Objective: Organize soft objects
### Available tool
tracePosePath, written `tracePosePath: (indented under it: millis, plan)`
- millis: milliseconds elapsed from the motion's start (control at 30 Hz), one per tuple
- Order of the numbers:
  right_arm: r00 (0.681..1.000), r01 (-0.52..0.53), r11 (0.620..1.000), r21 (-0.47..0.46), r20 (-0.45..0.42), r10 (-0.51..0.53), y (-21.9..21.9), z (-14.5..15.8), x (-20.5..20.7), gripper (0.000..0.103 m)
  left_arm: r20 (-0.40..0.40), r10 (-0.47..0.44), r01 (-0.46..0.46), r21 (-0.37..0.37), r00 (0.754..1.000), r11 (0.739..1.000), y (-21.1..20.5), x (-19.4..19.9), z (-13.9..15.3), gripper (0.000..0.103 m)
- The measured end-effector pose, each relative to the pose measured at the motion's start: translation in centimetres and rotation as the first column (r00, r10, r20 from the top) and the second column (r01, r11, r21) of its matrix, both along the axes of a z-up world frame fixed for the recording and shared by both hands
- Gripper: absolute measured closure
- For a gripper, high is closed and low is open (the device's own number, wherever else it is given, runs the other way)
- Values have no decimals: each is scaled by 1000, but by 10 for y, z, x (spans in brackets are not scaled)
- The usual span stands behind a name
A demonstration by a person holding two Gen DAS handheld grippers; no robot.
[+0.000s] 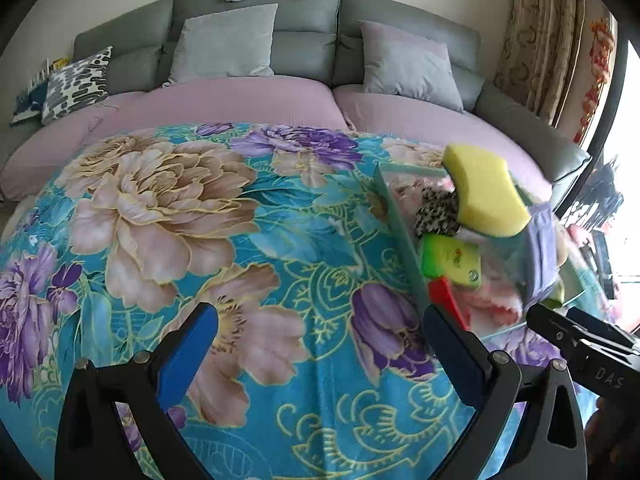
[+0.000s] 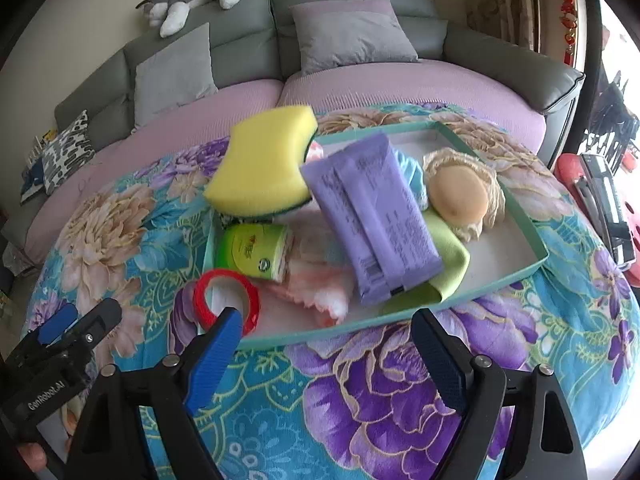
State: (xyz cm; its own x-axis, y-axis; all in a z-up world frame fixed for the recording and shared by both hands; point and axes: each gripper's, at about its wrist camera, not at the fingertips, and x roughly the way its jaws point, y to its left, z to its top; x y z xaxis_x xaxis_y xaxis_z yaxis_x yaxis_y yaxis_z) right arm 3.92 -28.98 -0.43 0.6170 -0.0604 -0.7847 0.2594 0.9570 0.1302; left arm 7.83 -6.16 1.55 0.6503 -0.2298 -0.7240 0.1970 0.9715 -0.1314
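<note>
Both views showed risk. Left wrist: left gripper (image 1: 320, 348) gaped wide, empty, over the blanket (image 1: 280, 240). Right wrist: right gripper (image 2: 326, 344) also wide, empty; yellow sponge (image 2: 262, 162) overhung the tray (image 2: 528, 236) rim and might tumble out.

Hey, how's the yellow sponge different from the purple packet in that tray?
The yellow sponge is a thick foam block with wavy sides; the purple packet is a flatter, straight-edged wrapper with printed text. The yellow sponge sits at the teal tray's far left corner, overhanging its rim; the purple packet lies diagonally across the middle, on top of other items. The sponge has a dark green underside; the packet is purple all over. Both rest loose, with neither tongs touching them.
</note>
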Motion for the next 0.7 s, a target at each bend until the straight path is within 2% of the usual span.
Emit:
tracePosePath:
  millis: [167,700]
  plan:
    - [1000,1,1000,0,-12,-1,1,-6,0,14,7,8,-8,42,1000,999,-5,-4,-6,1]
    - [1000,-9,1000,13,-29,9,1,-21,3,14,0,42,-42,43,999,998,2,-1,-14,1]
